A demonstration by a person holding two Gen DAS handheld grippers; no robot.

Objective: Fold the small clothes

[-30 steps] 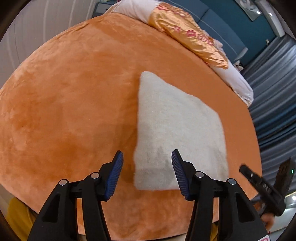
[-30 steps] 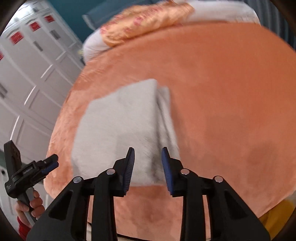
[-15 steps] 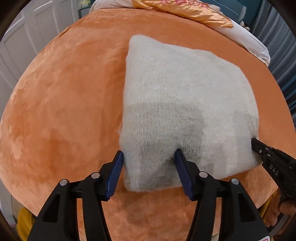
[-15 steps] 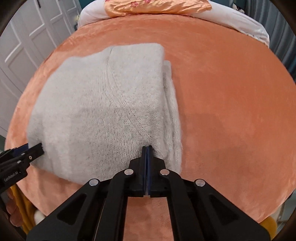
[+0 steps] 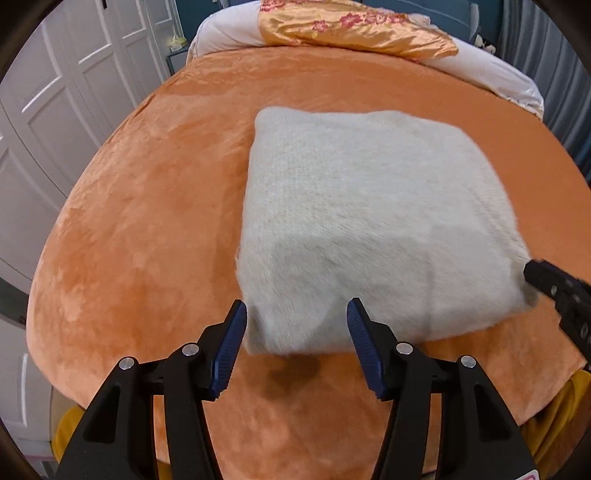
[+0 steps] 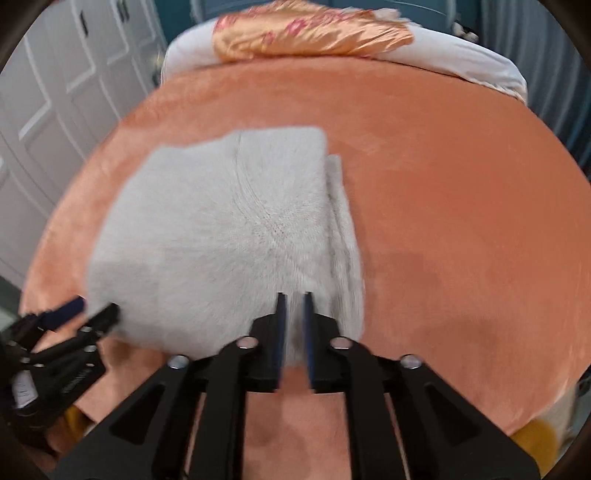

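Bed [image 5: 147, 221] w/ orange cover; soft, light knit [image 5: 369, 221] lying folded. Left gripper [image 5: 295, 343] gaping round 6 o'clock corner; right gripper [image 6: 293, 328] nearly pressed together, nipping hem—grab edges.

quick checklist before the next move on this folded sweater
1. Left gripper open: ok, jaws wide apart around the sweater's near corner.
2. Right gripper gripping the near edge: cannot tell, jaws nearly shut with a slim gap, view blurred.
3. Sweater folded into a compact block: ok.
4. Side edges aligned: not ok, a layer sticks out on the right side in the right wrist view.
5. Sweater fully on the orange blanket: ok.
6. Pillows apart from the sweater: ok.
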